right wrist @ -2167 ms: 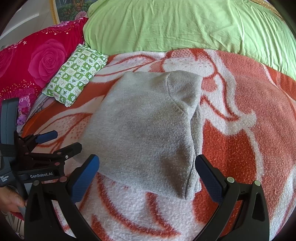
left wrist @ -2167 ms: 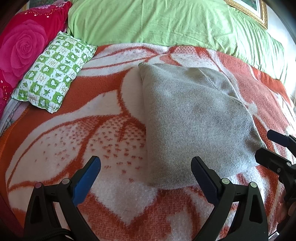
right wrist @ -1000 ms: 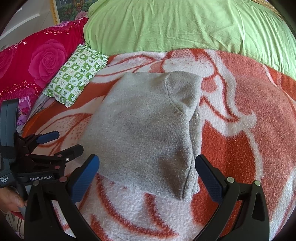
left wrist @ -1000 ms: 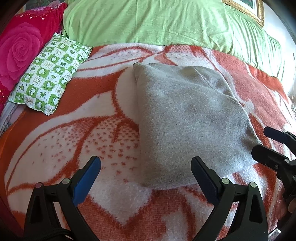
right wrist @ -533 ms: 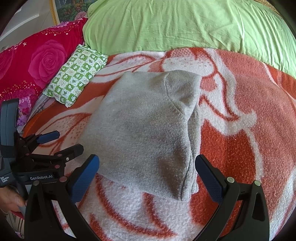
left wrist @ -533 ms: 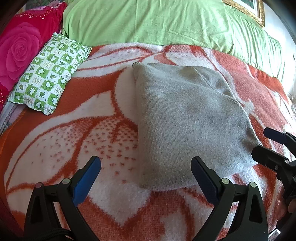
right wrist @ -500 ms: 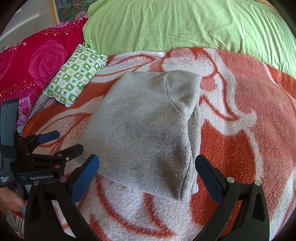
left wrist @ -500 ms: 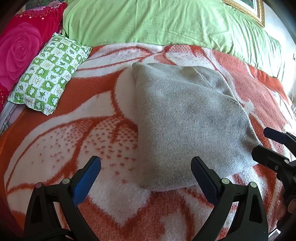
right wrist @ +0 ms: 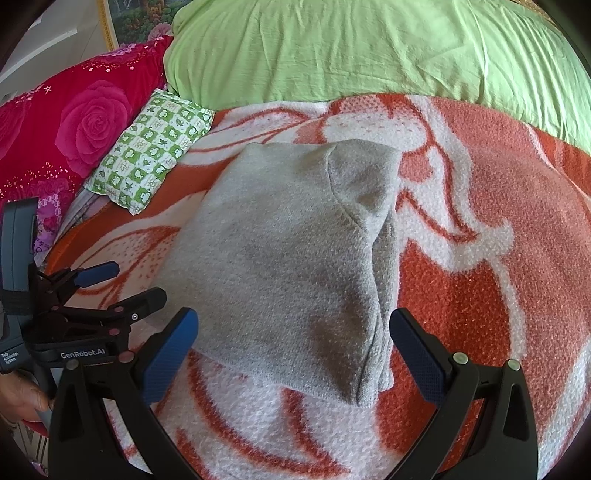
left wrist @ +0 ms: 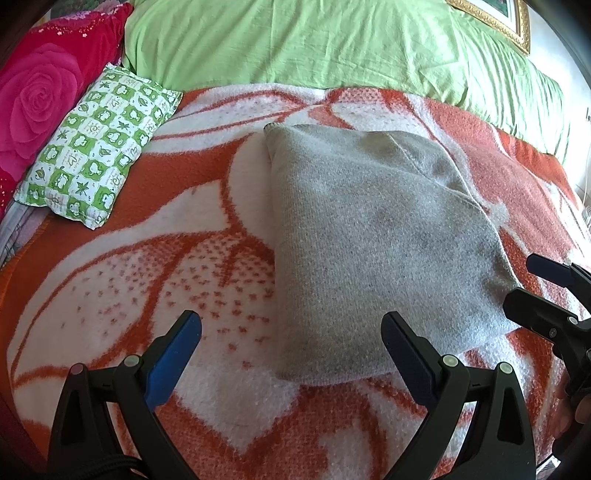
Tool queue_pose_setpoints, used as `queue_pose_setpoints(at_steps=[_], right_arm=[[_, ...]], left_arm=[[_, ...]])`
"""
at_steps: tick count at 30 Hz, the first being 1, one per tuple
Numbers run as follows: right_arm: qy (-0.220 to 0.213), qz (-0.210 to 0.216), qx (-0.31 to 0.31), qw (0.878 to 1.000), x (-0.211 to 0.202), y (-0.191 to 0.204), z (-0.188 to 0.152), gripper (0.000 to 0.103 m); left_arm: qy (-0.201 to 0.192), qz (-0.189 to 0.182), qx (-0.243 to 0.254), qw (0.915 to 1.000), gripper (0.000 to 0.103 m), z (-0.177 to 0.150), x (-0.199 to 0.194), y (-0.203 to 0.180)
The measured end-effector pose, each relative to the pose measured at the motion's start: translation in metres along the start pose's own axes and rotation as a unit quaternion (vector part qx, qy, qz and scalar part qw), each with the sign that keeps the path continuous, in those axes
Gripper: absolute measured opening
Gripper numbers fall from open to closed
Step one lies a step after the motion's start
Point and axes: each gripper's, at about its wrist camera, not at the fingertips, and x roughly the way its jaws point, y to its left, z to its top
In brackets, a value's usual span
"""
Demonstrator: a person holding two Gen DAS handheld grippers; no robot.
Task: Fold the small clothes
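The folded grey sweater (left wrist: 376, 243) lies lengthwise ahead on the blanket (left wrist: 147, 266), its near edge between left gripper (left wrist: 291, 347) and right gripper (right wrist: 293, 341), both with fingers apart and empty.

Orange and white blanket (left wrist: 207, 236) covers the bed; green checked pillow (left wrist: 99, 147) on its far left corner; pink rose cushion (left wrist: 33, 99) left of the blanket; green sheet (left wrist: 332, 40) beyond it; gold picture frame (left wrist: 495, 18) far right.
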Motion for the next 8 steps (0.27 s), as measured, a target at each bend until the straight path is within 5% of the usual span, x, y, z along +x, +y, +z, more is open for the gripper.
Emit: queue_pose_setpoints(at_steps=[8], right_arm=[[0.001, 0.002, 0.000, 1.000, 0.0009, -0.0011, 0.0010, 0.103]], left_arm=[[0.006, 0.008, -0.008, 0.9999, 0.098, 0.0010, 0.0023, 0.0040]])
